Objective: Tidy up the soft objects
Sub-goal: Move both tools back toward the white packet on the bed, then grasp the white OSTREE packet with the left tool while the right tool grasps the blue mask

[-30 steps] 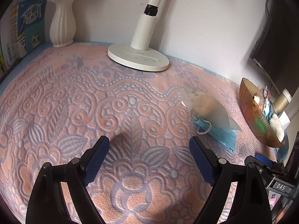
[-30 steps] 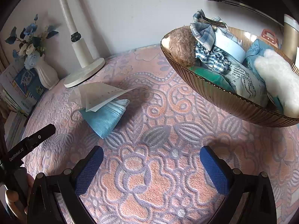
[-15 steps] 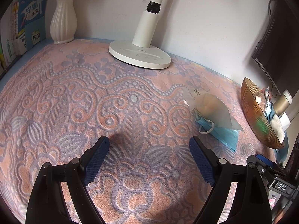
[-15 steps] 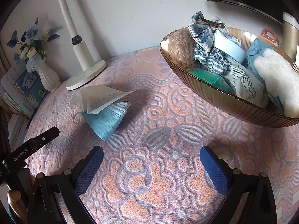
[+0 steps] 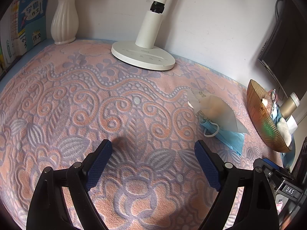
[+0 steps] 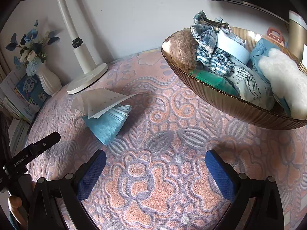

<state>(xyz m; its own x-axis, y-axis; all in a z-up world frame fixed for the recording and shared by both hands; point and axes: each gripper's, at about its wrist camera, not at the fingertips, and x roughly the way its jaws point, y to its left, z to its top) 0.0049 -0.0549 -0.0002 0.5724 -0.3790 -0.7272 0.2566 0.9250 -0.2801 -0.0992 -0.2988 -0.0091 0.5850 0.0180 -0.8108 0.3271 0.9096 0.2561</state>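
Note:
A blue face mask [image 6: 106, 125] lies on the patterned cloth under a translucent paper wrapper [image 6: 101, 101]; the mask [image 5: 228, 135] and wrapper [image 5: 216, 111] also show at the right of the left wrist view. A golden ribbed bowl [image 6: 230, 105] holds several soft things: a brown plush [image 6: 182, 53], checked cloth [image 6: 209, 57], a white fluffy item [image 6: 284, 80]. The bowl [image 5: 259, 115] stands at the far right in the left wrist view. My left gripper [image 5: 153, 153] is open and empty over the cloth, left of the mask. My right gripper [image 6: 155, 163] is open and empty, between mask and bowl.
A white lamp base [image 5: 144, 57] and white vase with flowers [image 5: 64, 23] stand at the back by the wall. Books [image 5: 28, 25] lean at the far left. A dark monitor [image 5: 284, 44] and a gold cylinder [image 5: 289, 105] are behind the bowl.
Both grippers have drawn back and lifted slightly; the lamp, vase and mask sit a little lower in view. Both stay open and empty. The objects have not moved.

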